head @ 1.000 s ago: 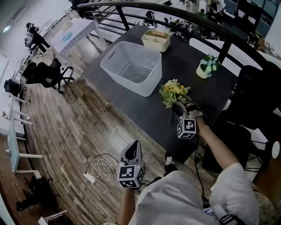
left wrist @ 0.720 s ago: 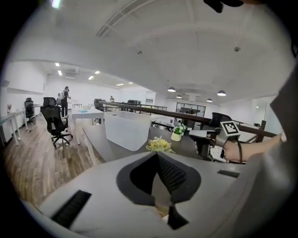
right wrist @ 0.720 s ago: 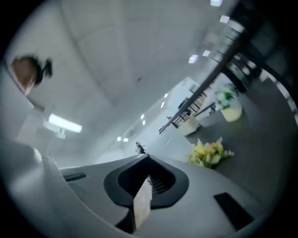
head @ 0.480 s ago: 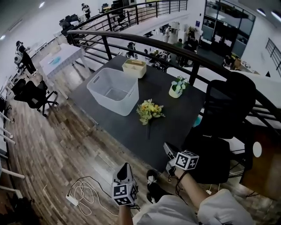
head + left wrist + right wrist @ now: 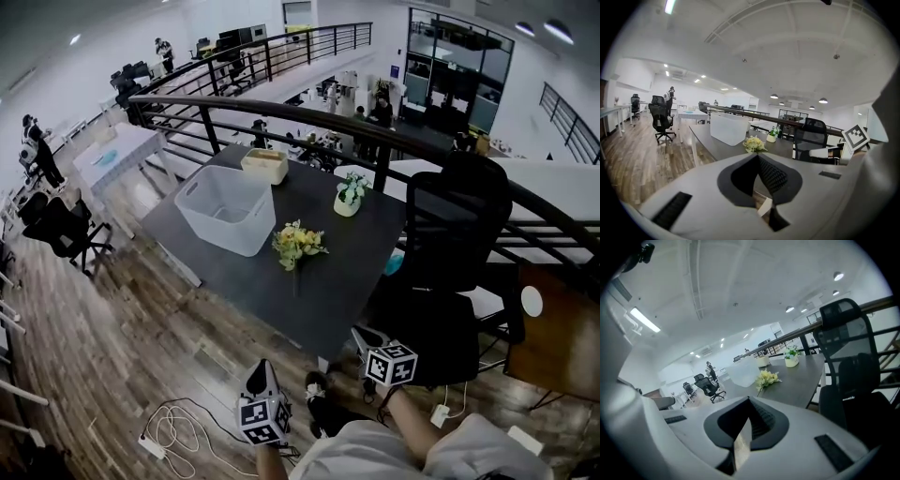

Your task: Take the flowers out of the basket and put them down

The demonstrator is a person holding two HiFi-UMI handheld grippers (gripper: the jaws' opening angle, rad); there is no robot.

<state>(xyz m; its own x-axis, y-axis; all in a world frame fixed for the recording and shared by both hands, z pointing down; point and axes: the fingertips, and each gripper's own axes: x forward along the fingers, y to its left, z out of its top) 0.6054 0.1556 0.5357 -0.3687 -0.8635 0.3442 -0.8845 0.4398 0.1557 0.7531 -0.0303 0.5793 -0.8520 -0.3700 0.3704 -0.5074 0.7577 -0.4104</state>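
Flowers: the yellow flowers [image 5: 297, 242] lie on their side on the dark table [image 5: 349, 267], just right of the basket and clear of it. The blooms point far and the stem points to the near edge, as a bunch lies when it is set down by its stem.
Basket: the white basket [image 5: 221, 231] stands upright on the left part of the table. From the head view it looks empty, so nothing seems left to lift out.
Left gripper: the left gripper [image 5: 264, 373] is held low near the person's body, over the wooden floor and well apart from the table. Its fingers [image 5: 774, 176] are pressed together with nothing between them, probably because it has no part in this step.
Right gripper: the right gripper [image 5: 366, 339] hangs just off the table's near right corner, beside the black chair [image 5: 452, 225]. Its fingers [image 5: 759, 423] meet with no gap and carry nothing, well apart from the stem.
Stage: judged from the layout, the task looks finished, since the flowers rest free on the table and both tools are idle.
Bystanders: a small potted plant [image 5: 349, 193] and a beige box [image 5: 263, 166] sit farther back, apart from the flowers and irrelevant to the task.
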